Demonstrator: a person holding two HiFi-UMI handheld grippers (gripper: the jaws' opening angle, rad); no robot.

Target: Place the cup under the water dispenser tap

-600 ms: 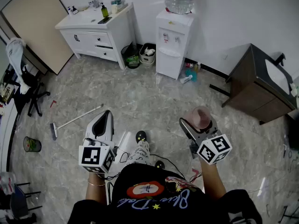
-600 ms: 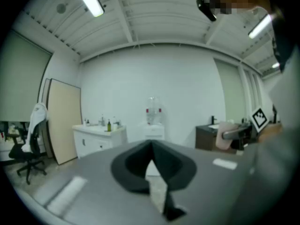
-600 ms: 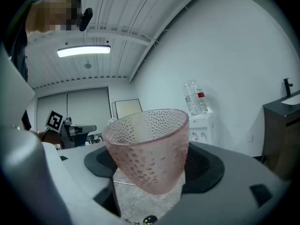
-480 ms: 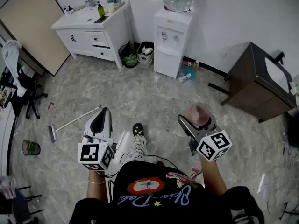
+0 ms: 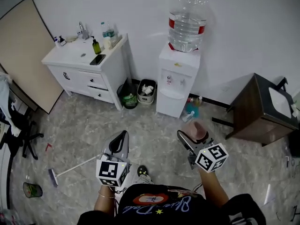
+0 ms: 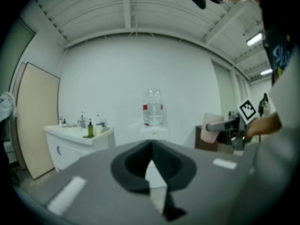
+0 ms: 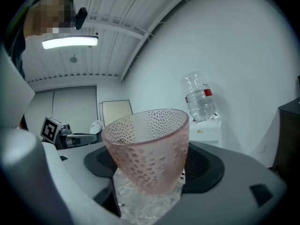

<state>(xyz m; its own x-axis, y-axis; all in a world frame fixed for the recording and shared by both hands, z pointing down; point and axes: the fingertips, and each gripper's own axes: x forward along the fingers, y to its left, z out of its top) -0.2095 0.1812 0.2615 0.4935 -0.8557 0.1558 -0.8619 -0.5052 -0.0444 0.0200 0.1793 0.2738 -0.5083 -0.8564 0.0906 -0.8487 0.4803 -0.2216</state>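
Nearer now stands the water dispenser [image 5: 177,90] beside a bin [image 5: 146,92]; right gripper [image 5: 192,134] clamps cup [image 5: 198,125], left gripper [image 5: 122,138] closed.

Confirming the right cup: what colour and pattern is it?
The cup is translucent pink, dimpled all over; clearest in the right gripper view.

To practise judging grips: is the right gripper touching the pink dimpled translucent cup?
Touching. The right gripper view shows the pink dimpled cup clamped between the right gripper's dark pads.
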